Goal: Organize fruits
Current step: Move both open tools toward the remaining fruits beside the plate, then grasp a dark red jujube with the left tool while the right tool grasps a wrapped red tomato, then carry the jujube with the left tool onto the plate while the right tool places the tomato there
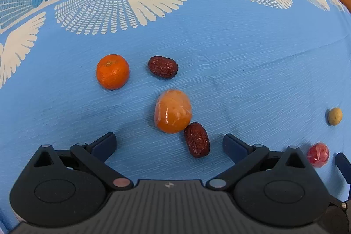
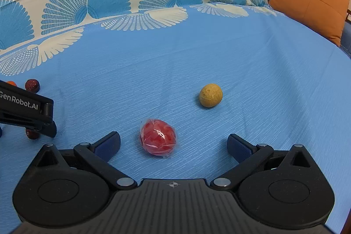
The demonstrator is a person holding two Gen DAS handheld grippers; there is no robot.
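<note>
In the left wrist view a wrapped orange fruit (image 1: 173, 110) lies just ahead of my open left gripper (image 1: 169, 143), with a dark red date (image 1: 196, 139) touching it and lying between the fingertips. Farther off sit a mandarin (image 1: 112, 71) and a second date (image 1: 163, 66). In the right wrist view my right gripper (image 2: 174, 144) is open, and a wrapped red fruit (image 2: 158, 138) rests on the cloth between its fingertips. A tan ball-shaped fruit (image 2: 211, 95) lies beyond, to the right. Both grippers hold nothing.
Everything lies on a blue cloth (image 2: 197, 54) with white and blue fan patterns along its far side. An orange cushion (image 2: 311, 1) stands at the far right. The left gripper's body (image 2: 26, 109) reaches in from the left edge of the right wrist view.
</note>
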